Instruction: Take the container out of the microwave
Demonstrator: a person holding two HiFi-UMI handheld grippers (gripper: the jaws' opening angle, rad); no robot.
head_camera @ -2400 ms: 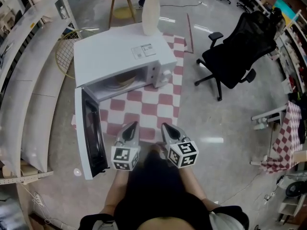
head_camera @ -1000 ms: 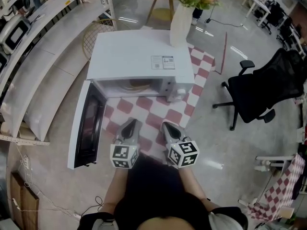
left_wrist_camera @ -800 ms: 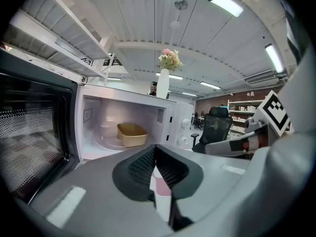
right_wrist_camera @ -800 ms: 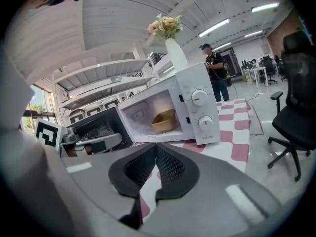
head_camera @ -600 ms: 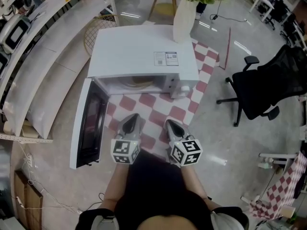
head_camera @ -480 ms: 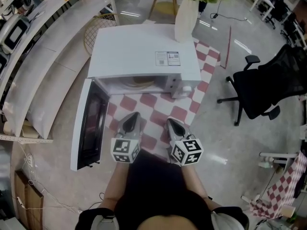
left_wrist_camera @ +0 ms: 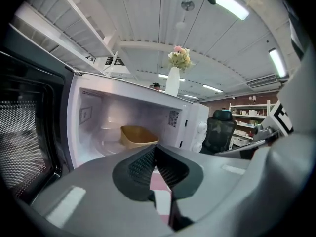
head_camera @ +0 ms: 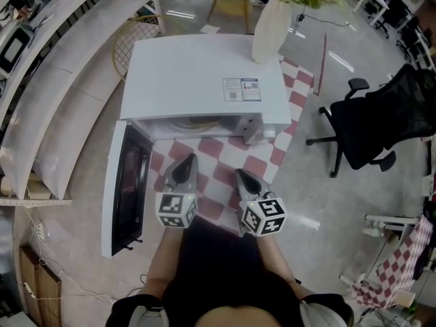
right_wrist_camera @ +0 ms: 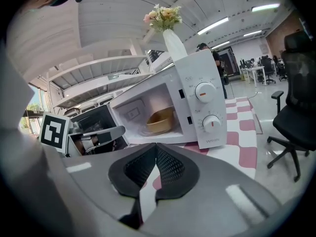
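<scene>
A white microwave [head_camera: 197, 80] stands on a red-and-white chequered cloth [head_camera: 225, 169], its door [head_camera: 126, 186] swung wide open to the left. Inside sits a tan container [left_wrist_camera: 138, 136], which the right gripper view shows as a shallow bowl-like tub [right_wrist_camera: 160, 121]; the head view shows only a sliver of it [head_camera: 197, 122]. My left gripper [head_camera: 185, 159] is in front of the open cavity, shut and empty. My right gripper [head_camera: 241, 176] hangs beside it, nearer the control panel, also shut with nothing held. Both are short of the opening.
A white vase of flowers [head_camera: 271, 29] stands on the microwave's top at the back right. A black office chair [head_camera: 381, 125] is on the floor to the right. Long white shelves [head_camera: 48, 94] run along the left, with a wire basket [head_camera: 129, 43] behind the microwave.
Both grippers have moved a little closer to the microwave's open front, and the microwave fills more of the head view. Their jaws stay shut.
</scene>
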